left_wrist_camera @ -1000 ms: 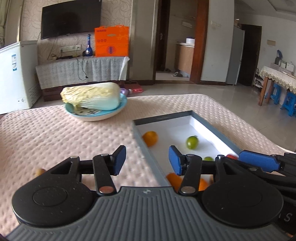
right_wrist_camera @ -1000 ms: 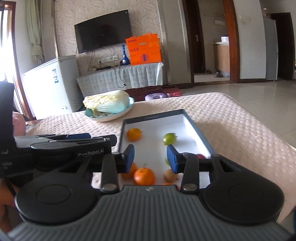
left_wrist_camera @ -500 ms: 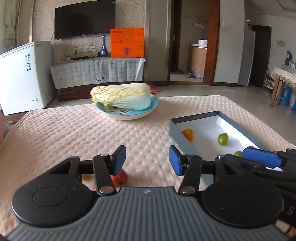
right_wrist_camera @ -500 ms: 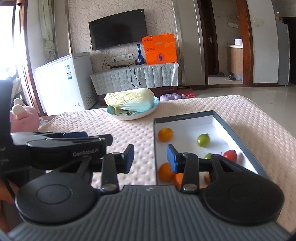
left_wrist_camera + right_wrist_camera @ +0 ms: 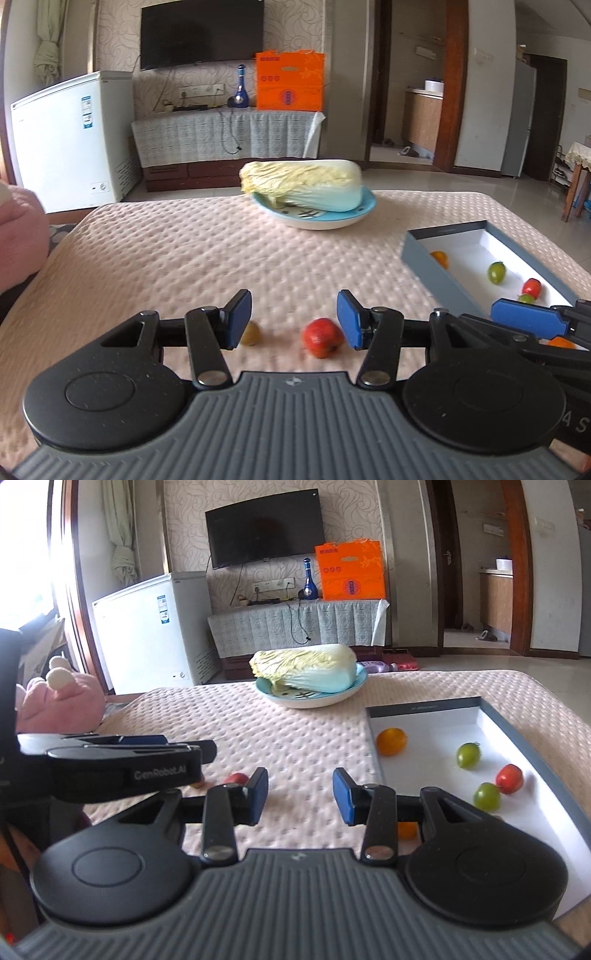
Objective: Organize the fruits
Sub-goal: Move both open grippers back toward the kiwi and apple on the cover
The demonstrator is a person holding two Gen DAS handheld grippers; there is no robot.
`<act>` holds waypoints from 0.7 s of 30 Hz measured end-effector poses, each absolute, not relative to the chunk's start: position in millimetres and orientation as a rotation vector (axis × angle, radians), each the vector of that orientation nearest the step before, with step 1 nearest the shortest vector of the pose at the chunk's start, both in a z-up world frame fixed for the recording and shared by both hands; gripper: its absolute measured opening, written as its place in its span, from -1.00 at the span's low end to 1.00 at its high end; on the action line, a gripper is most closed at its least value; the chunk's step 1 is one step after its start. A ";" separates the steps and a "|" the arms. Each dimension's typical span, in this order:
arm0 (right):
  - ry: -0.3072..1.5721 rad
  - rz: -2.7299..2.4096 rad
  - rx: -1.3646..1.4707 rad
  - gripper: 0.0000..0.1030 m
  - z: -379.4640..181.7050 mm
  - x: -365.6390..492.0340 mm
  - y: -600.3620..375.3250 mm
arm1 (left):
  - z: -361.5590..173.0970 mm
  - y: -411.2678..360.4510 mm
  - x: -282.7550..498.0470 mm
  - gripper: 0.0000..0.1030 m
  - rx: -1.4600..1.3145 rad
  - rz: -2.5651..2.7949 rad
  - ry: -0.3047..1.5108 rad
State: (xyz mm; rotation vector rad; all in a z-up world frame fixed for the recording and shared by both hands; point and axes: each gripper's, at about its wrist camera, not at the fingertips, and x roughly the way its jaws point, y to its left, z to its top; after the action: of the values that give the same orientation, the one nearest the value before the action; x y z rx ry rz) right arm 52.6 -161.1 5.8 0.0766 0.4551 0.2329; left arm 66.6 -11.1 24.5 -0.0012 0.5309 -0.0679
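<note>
A small red fruit and a small yellow-green fruit lie on the pink quilted table between the fingers of my open left gripper, which holds nothing. A grey box with a white floor at the right holds an orange fruit, two green fruits and a red fruit. My right gripper is open and empty, just left of the box. The left gripper shows in the right wrist view, with the red fruit beyond it.
A blue plate with a napa cabbage stands at the table's far middle. A pink plush toy sits off the table's left edge. A white freezer and a TV cabinet stand behind.
Both grippers have swung left, away from the box. The red and yellow-green fruits on the table have come into view between the left gripper's fingers. Both stay open.
</note>
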 end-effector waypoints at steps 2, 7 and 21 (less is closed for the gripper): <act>0.459 0.241 0.067 -0.19 4.3 53.5 -155.5 | 22.9 -1.5 66.5 0.11 -0.002 -0.053 0.533; 0.471 0.256 0.059 -0.19 0.9 56.2 -145.8 | 13.4 21.0 67.8 0.11 -0.011 -0.018 0.559; 0.530 0.331 -0.031 -0.19 -18.2 77.3 -103.3 | -19.5 34.4 91.5 0.11 -0.070 -0.026 0.637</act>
State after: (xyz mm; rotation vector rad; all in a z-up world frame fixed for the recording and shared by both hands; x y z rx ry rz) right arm 77.3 -103.3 -18.2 -0.0308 0.5299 0.3312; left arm 91.5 34.4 -19.5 -0.0704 0.6369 -0.0261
